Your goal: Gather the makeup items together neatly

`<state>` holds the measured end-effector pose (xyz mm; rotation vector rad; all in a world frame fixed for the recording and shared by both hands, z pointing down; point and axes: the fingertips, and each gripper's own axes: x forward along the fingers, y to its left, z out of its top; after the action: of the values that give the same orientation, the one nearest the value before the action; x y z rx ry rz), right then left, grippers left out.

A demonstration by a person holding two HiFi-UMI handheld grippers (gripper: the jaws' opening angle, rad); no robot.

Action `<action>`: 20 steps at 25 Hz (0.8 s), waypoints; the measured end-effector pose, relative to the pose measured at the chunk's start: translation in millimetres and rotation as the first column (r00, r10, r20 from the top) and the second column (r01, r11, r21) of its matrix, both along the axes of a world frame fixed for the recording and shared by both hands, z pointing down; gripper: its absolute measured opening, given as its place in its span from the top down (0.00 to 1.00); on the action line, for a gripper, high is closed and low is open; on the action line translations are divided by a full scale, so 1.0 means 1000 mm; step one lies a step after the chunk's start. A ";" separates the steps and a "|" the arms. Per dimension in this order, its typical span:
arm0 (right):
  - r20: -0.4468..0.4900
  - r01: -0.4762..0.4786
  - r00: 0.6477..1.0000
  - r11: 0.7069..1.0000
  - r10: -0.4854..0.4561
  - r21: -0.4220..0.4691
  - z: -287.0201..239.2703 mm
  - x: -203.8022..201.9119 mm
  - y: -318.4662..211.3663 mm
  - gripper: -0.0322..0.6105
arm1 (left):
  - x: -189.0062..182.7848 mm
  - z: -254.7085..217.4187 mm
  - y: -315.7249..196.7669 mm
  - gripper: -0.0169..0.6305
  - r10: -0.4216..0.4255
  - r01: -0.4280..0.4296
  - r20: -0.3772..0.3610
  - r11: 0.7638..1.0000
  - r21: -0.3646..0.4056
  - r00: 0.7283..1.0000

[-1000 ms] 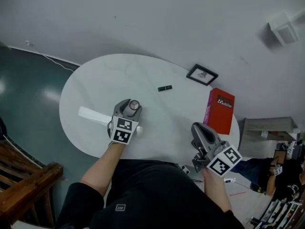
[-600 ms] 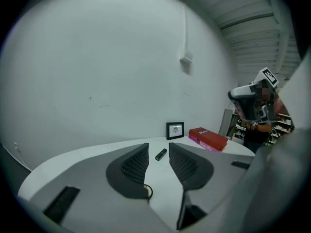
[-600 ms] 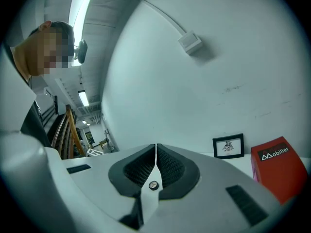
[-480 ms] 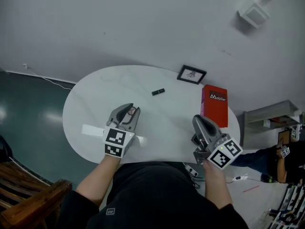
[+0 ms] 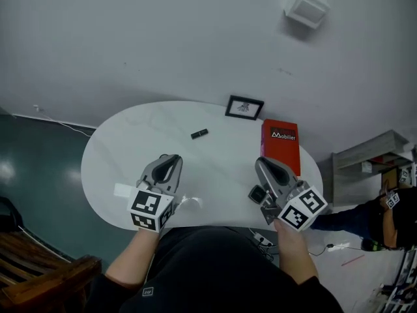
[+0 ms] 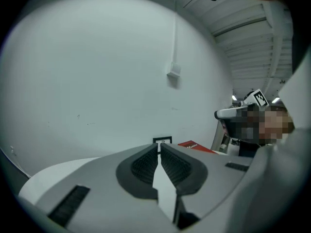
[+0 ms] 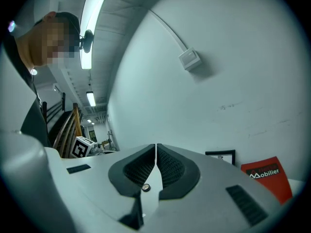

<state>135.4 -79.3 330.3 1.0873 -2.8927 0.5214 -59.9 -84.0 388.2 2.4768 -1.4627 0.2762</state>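
Left gripper (image 5: 171, 160) has come up off the desk (image 5: 221, 168) and drawn back toward the near edge. A second ago its fingers stood wide over a small round jar. They have just been closing and now sit together, with nothing between them in the left gripper view (image 6: 159, 147).

Right gripper (image 5: 262, 165) has shifted slightly at the near right of the desk. Its fingers are together and empty, as the right gripper view (image 7: 155, 147) shows.

Small black makeup tube (image 5: 199, 134) lies alone on the far middle of the oval white desk, well apart from both grippers. White oblong item (image 5: 122, 190) lies flat at the near left edge; part of it runs under the left gripper in the head view.

Framed picture (image 5: 245, 107) leans at the far edge against the wall. Red box (image 5: 280, 145) marked "Mobilier" stands just right of it and nearer, far of the right gripper. Both also show past the fingers in the left gripper view.

Both grippers point toward the wall.
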 end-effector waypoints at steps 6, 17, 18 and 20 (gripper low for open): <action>-0.020 -0.005 1.000 1.000 0.005 0.019 0.010 0.058 0.012 0.89 | 0.059 -0.009 0.001 0.93 0.025 -0.025 -0.022 1.000 -0.010 0.999; -0.100 0.095 0.990 0.993 -0.101 -0.063 0.072 0.112 0.043 0.73 | 0.151 -0.005 0.008 0.94 0.086 -0.087 -0.053 0.996 -0.026 0.995; -0.113 0.104 0.987 0.992 -0.112 -0.074 0.080 0.113 0.045 0.71 | 0.156 -0.003 0.009 0.94 0.091 -0.092 -0.053 0.995 -0.030 0.994; -0.134 0.121 0.982 0.988 -0.133 -0.094 0.092 0.116 0.051 0.69 | 0.164 0.000 0.014 0.94 0.096 -0.098 -0.053 0.994 -0.042 0.994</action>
<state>251.3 -28.4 422.5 0.8833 -2.7666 0.5356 103.9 -69.8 388.7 2.5044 -1.3046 0.2589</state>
